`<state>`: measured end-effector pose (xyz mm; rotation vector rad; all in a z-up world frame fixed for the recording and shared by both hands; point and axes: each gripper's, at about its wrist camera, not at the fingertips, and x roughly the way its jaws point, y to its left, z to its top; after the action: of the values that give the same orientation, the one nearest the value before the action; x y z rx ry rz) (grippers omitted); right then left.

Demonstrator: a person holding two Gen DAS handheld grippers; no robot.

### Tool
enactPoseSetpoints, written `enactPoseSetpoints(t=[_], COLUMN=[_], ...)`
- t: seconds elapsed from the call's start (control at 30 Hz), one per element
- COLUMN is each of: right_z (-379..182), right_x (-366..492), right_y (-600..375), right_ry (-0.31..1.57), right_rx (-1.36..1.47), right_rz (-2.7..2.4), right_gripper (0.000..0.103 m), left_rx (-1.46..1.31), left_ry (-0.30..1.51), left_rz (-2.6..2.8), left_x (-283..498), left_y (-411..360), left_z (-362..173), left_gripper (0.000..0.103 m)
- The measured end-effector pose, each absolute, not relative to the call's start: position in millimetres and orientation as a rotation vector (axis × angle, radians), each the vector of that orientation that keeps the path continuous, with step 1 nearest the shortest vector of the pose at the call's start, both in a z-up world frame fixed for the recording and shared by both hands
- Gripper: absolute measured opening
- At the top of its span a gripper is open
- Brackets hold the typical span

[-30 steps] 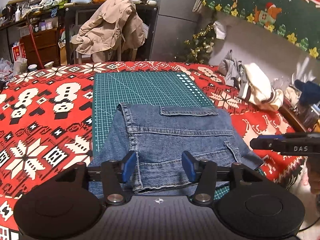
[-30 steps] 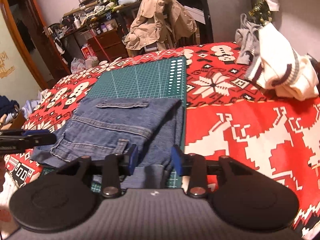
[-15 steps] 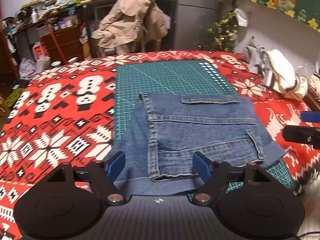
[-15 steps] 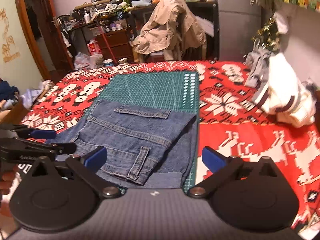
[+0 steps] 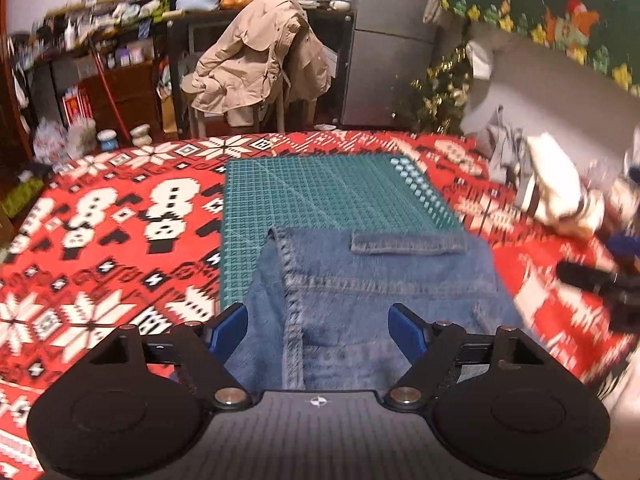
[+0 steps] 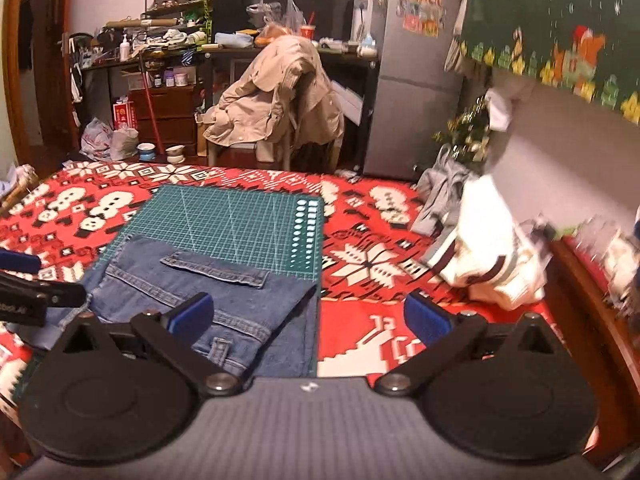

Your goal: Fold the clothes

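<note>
The left hand-held gripper [image 5: 318, 328] hovered spread wide over the near left part of the folded jeans [image 5: 372, 300], pinching nothing. The jeans lay flat on the green cutting mat [image 6: 240, 224]. The right hand-held gripper [image 6: 308, 314] gaped fully above their near right edge.

Black grippers [image 5: 318, 330] – blue pads [image 6: 191, 312], silver screws

A green cutting mat [image 6: 240, 224] lies on a red snowflake-patterned cloth [image 6: 384, 344]. Behind them a beige coat [image 6: 276, 100] hangs over a chair, beside a grey fridge [image 6: 416, 92]. A green Christmas banner [image 6: 560, 28] hangs on the right wall.
</note>
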<state>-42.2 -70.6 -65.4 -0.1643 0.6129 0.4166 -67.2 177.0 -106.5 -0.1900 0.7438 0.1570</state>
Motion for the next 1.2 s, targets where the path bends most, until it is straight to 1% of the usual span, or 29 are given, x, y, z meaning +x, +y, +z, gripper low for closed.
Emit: enactPoseSetpoints(t=[0.07, 0.1, 0.17, 0.23, 0.27, 0.33, 0.37, 0.4, 0.43, 0.47, 0.5, 0.53, 0.57, 0.6, 0.8, 0.9, 1.03, 1.2], right_z=[-68, -69, -73, -77, -79, -82, -84, -86, -89, -91, -94, -98, -101, -107, -132, -148, -158, -142], right_x=[-34, -31, -24, -17, -14, -8, -5, 0, 5, 10, 18, 26, 34, 44, 75, 82, 84, 91], right_y=[-70, -69, -65, -58, -54, -47, -44, -41, -39, -37, -36, -35, -34, -32, -26, -20, -28, -33], right_ry=[0.635, 0.637, 0.642, 0.650, 0.652, 0.644, 0.635, 0.632, 0.629, 0.627, 0.645, 0.668, 0.690, 0.730, 0.799, 0.808, 0.805, 0.783], right_rx=[-0.133, -0.123, -0.120, -0.141, -0.146, -0.152, -0.153, -0.143, -0.131, -0.119, -0.102, -0.084, -0.066, -0.055, 0.015, -0.041, -0.080, -0.010], right_rz=[0.428, 0.425, 0.431, 0.469, 0.473, 0.468, 0.463, 0.441, 0.417, 0.393, 0.372, 0.351, 0.330, 0.329, 0.371, 0.349, 0.310, 0.354], right_gripper=[0.102, 0.102, 0.100, 0.083, 0.083, 0.083, 0.083, 0.081, 0.075, 0.071, 0.055, 0.030, 0.016, 0.004, 0.002, 0.002, 0.002, 0.001], left_rx=[-0.248, -0.276, -0.314, -0.329, -0.326, -0.317, -0.322, -0.333, -0.340, -0.345, -0.348, -0.352, -0.361, -0.375, -0.413, -0.407, -0.475, -0.443], left_ry=[0.741, 0.743, 0.745, 0.740, 0.739, 0.738, 0.738, 0.740, 0.745, 0.751, 0.756, 0.761, 0.767, 0.774, 0.824, 0.819, 0.808, 0.790], left_rz=[0.138, 0.129, 0.108, 0.115, 0.114, 0.096, 0.088, 0.076, 0.066, 0.061, 0.060, 0.058, 0.051, 0.042, 0.044, 0.054, 0.038, 0.059], left_x=[-59, -54, -45, -36, -31, -22, -17, -12, -5, 1, 6, 12, 18, 23, 49, 48, 46, 50], left_y=[183, 185, 188, 190, 189, 189, 190, 192, 195, 197, 199, 202, 205, 208, 226, 234, 251, 255], left_z=[-107, -107, -110, -112, -113, -114, -115, -117, -119, -121, -123, -125, -127, -130, -152, -158, -162, -157], left_gripper=[0.073, 0.070, 0.069, 0.067, 0.065, 0.053, 0.042, 0.035, 0.031, 0.023, 0.014, 0.010, 0.005, 0.004, 0.000, 0.003, 0.003, 0.002])
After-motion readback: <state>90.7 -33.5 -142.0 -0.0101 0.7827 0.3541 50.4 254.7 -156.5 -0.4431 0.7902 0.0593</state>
